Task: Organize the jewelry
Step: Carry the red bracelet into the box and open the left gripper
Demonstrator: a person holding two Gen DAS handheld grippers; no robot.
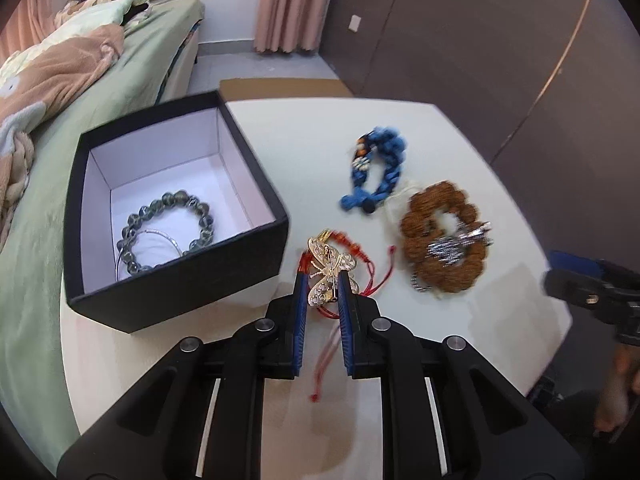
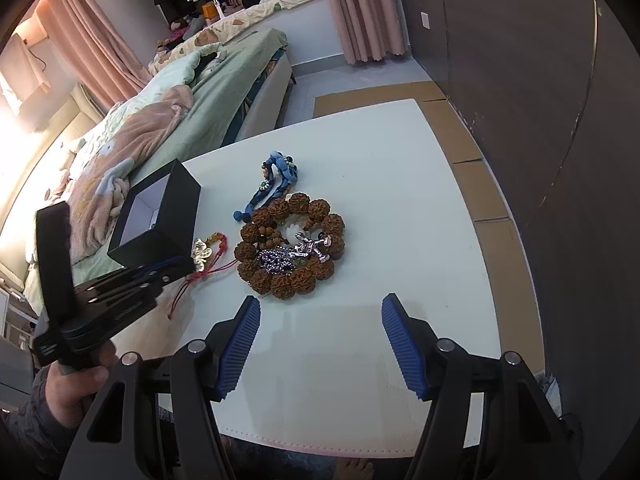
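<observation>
My left gripper (image 1: 323,285) is shut on a gold filigree brooch (image 1: 326,266) tangled with a red cord bracelet (image 1: 347,248), held just above the white table (image 1: 320,140), right of the black box (image 1: 176,280). The box holds a green bead bracelet (image 1: 168,232) and a silver bangle (image 1: 160,236). A blue knotted bracelet (image 1: 380,168) and a brown seed-bead bracelet (image 1: 444,240) with a silver chain (image 1: 452,250) on it lie to the right. My right gripper (image 2: 320,320) is open and empty, in front of the brown bracelet (image 2: 290,240).
A bed with green and tan bedding (image 1: 48,100) runs along the table's left side. A dark wall (image 1: 480,20) and cardboard on the floor (image 2: 460,128) lie behind and right of the table. Pink curtains (image 1: 288,0) hang at the back.
</observation>
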